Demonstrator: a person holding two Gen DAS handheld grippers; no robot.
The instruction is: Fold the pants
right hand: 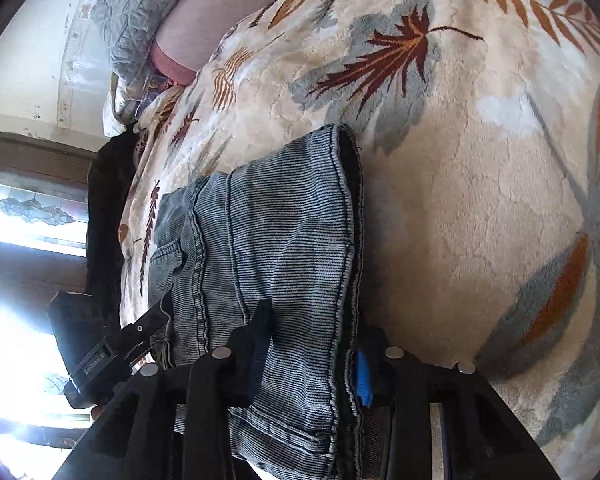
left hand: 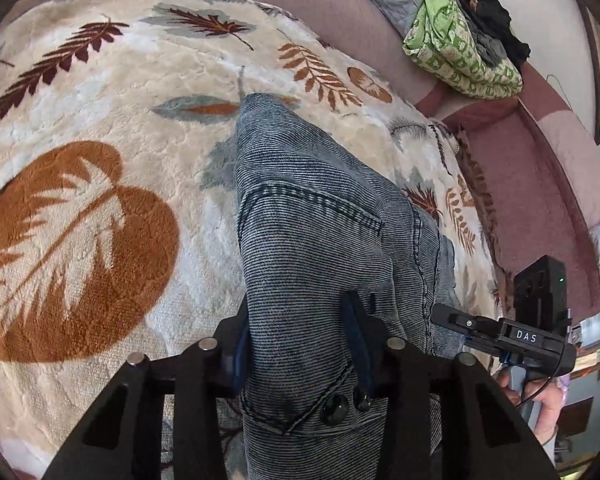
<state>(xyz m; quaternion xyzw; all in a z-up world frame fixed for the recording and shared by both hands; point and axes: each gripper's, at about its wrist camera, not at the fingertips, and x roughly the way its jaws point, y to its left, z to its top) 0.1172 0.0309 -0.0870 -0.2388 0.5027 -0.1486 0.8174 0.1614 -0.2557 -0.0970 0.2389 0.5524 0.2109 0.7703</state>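
Grey-blue striped denim pants [left hand: 320,208] lie in a folded strip on the leaf-patterned blanket [left hand: 100,100]. In the left wrist view my left gripper [left hand: 300,344] is shut on the waist end, with the dark button just below the pads. My right gripper [left hand: 440,314] reaches the cloth from the right, held by a hand. In the right wrist view my right gripper [right hand: 310,360] is shut on the pants [right hand: 280,220] near the stitched leg hems. The left gripper [right hand: 160,314] touches the cloth's left edge there.
A green patterned cloth [left hand: 452,40] and black clothes [left hand: 488,12] are piled at the far right on a pink surface [left hand: 520,184]. A grey quilt [right hand: 140,12] lies beyond the blanket [right hand: 460,160]. Bright windows fill the left of the right wrist view.
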